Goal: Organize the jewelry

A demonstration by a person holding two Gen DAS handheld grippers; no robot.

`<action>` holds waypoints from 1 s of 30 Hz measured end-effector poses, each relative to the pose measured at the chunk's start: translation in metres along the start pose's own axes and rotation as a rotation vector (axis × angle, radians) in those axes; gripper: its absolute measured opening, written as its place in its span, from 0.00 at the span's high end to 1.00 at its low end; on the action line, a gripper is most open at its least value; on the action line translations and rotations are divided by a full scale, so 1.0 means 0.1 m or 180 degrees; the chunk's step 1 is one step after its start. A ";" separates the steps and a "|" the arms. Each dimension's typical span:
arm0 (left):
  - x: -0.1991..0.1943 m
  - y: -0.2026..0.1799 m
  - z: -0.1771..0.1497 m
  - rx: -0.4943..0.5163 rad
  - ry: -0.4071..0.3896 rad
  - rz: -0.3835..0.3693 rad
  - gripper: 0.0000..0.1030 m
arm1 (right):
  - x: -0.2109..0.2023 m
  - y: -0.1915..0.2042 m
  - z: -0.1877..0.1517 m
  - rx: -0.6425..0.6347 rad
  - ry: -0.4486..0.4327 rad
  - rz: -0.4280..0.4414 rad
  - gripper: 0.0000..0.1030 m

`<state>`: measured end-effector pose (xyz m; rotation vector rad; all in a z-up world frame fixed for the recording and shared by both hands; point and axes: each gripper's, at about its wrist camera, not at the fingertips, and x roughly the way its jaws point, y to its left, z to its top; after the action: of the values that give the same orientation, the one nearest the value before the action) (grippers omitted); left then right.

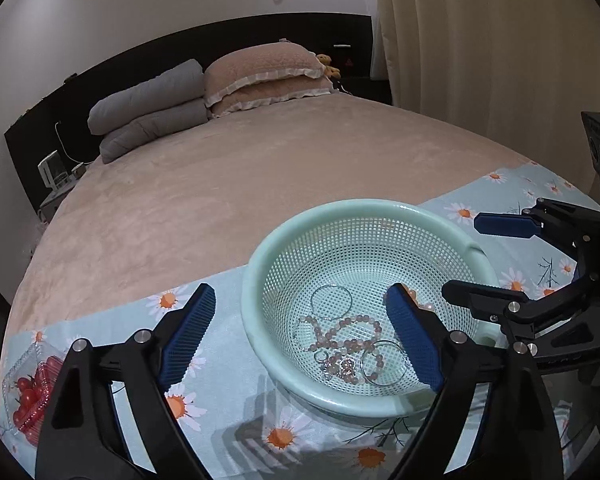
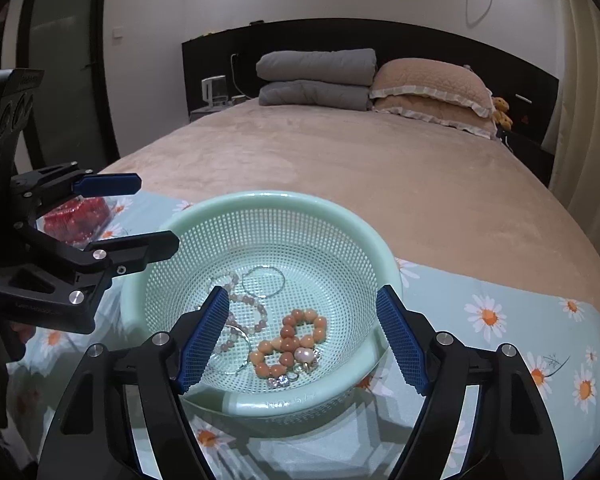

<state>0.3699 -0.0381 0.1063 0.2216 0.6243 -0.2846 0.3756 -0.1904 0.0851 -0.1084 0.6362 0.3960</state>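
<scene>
Left wrist view: no legible writing. Left gripper [image 1: 304,338] spread wide, holding nothing, straddling the rim of the mint basket [image 1: 260,264]; pale bead bracelet [image 1: 340,334] and silver hoop [image 1: 331,301] inside, between the fingers.

Right wrist view: only faint, unreadable embossing on the rim. Right gripper [image 2: 300,338] wide apart, empty, above the basket; orange bead bracelet [image 2: 290,342] and pearl [image 2: 304,355] between the fingers.

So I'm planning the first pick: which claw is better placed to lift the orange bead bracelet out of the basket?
Right. The right claw is open and frames the orange bead bracelet in the basket. The left claw is open too, nearer the pale bead strand.
</scene>
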 end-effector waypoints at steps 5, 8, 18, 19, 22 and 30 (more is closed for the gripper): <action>-0.13 0.01 0.02 0.0044 -0.0037 0.0133 0.06 | -0.14 -0.02 0.03 0.0056 -0.0061 -0.0048 0.19; -0.21 0.00 0.01 0.0024 0.0009 0.0190 0.06 | -0.27 0.00 0.05 0.0067 -0.0094 -0.0063 0.18; -0.65 -0.07 -0.25 -0.0231 0.0035 0.0078 0.06 | -0.80 0.17 0.01 0.0014 -0.0189 -0.0103 0.16; -0.70 -0.09 -0.28 -0.0251 0.0030 0.0072 0.06 | -0.86 0.20 0.00 0.0002 -0.0194 -0.0112 0.15; -0.83 -0.12 -0.34 -0.0289 0.0033 0.0060 0.06 | -1.00 0.25 -0.07 0.0019 -0.0209 -0.0134 0.15; -1.20 -0.13 -0.54 -0.0482 -0.0018 0.0093 0.06 | -1.30 0.41 -0.35 0.0126 -0.0265 -0.0223 0.13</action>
<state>0.2435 -0.0109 0.1345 0.0843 0.6336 -0.2087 0.2445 -0.2024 0.1355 -0.0758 0.5563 0.3185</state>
